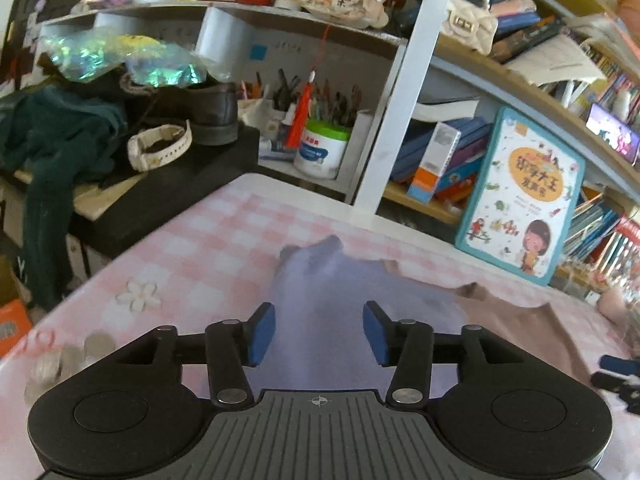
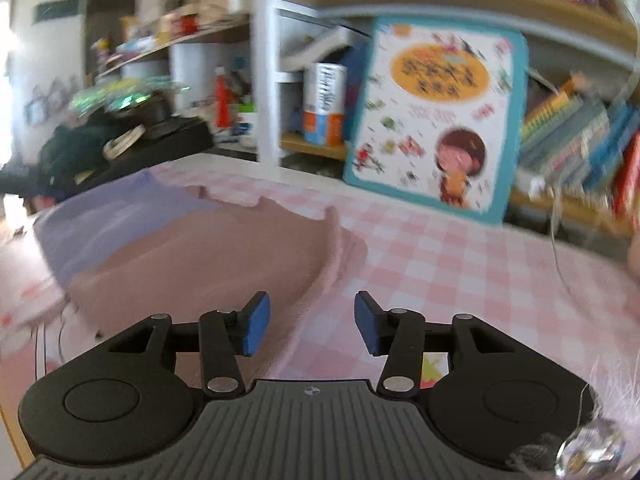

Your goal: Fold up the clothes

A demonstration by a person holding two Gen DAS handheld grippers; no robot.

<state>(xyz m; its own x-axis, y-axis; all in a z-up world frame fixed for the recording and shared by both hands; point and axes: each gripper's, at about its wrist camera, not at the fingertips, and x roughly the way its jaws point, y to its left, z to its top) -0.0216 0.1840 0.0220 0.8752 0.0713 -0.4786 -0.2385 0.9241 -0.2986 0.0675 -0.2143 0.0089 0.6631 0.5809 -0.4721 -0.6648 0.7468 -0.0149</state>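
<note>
A garment lies spread on the pink checked tablecloth [image 2: 460, 268]. It has a lavender part [image 1: 320, 280] and a brownish-pink part [image 1: 520, 332]. My left gripper [image 1: 319, 316] hovers over the lavender part, open, with nothing pressed between its blue pads. In the right wrist view the brownish-pink part [image 2: 224, 248] lies with a folded edge running toward me, and the lavender part [image 2: 112, 220] sits at its left. My right gripper [image 2: 311, 308] stands open above that folded edge, its pads apart from the cloth.
An upright picture book [image 1: 520, 196] leans on the crowded bookshelf behind the table, beside a white shelf post [image 1: 400, 100]. At the left a black box [image 1: 192, 176] carries a shoe and a watch, next to dark green clothing [image 1: 52, 136]. Coins [image 1: 72, 356] lie near the table's left edge.
</note>
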